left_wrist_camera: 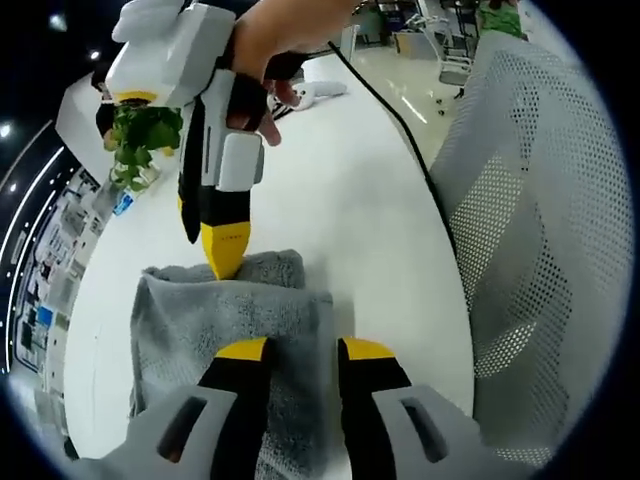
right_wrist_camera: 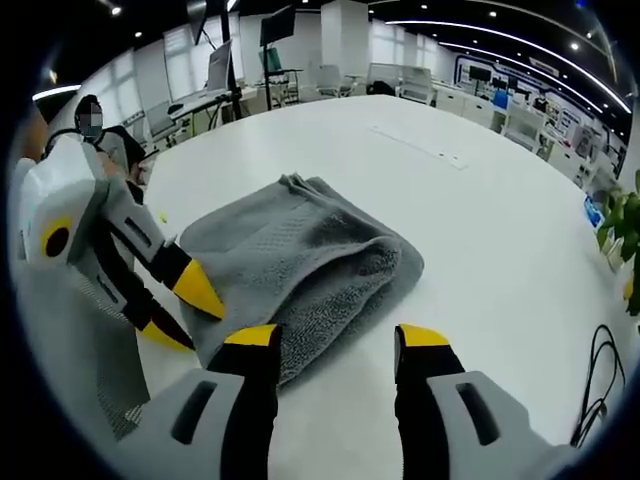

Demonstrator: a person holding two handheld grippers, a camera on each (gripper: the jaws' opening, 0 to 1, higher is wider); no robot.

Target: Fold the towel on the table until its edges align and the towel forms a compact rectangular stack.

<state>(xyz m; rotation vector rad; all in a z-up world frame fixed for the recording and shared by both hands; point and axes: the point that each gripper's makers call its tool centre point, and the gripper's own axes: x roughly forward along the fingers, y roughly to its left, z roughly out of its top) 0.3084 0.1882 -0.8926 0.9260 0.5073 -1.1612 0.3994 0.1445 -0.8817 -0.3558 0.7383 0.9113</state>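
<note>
The grey towel (right_wrist_camera: 300, 275) is seen folded on the white tabletop (right_wrist_camera: 480, 200), the left hand-held gripper (left_wrist_camera: 302, 350) and right hand-held gripper (right_wrist_camera: 335, 340) both released over it, so edges should be squared before stopping

No text, label, brand or number can be read in either view. The posters at the left edge of the left gripper view are too blurred to read.
</note>
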